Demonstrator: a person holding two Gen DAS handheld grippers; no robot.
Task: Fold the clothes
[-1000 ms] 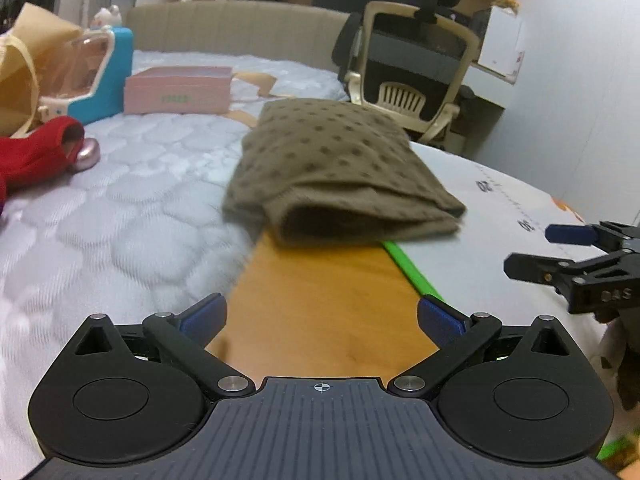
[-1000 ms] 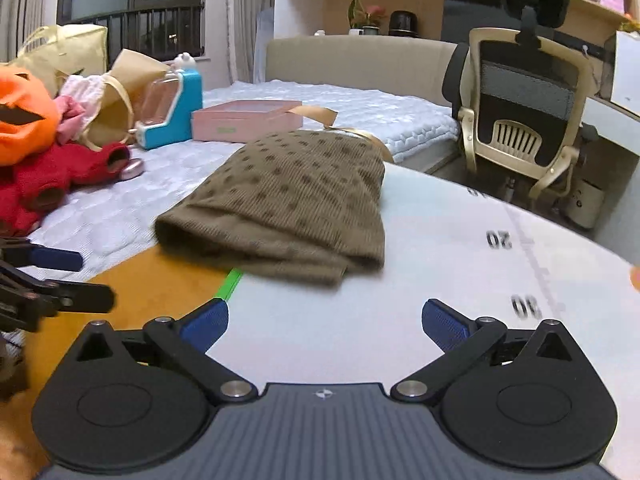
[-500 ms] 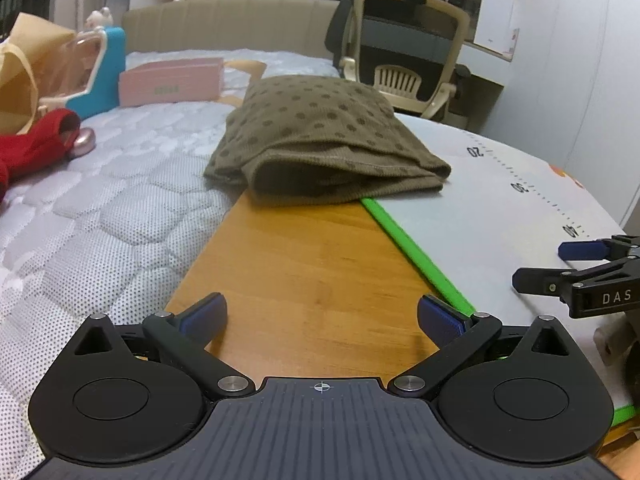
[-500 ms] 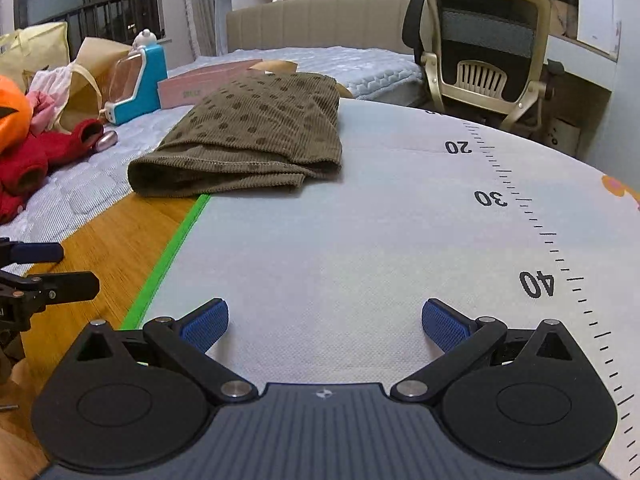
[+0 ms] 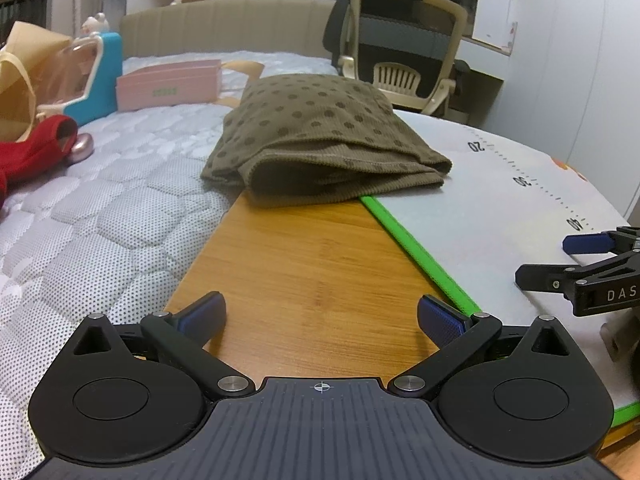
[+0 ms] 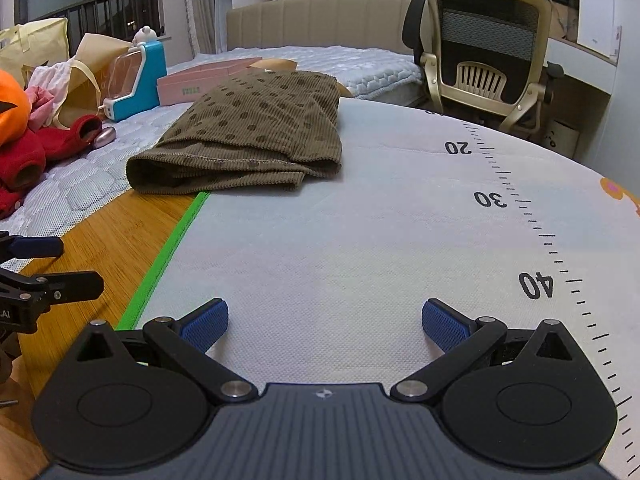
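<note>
Claws [image 5: 320, 316] agape above wooden table [image 5: 304, 264], bedroom

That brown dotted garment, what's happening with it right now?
Nobody is touching it. The brown dotted garment lies folded, partly on the white measuring mat, partly on the wooden board and the bed. The left gripper and right gripper are both open and empty, short of it.

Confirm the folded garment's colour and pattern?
Olive-brown ribbed fabric with darker brown polka dots; the garment shows best in the right wrist view.
</note>
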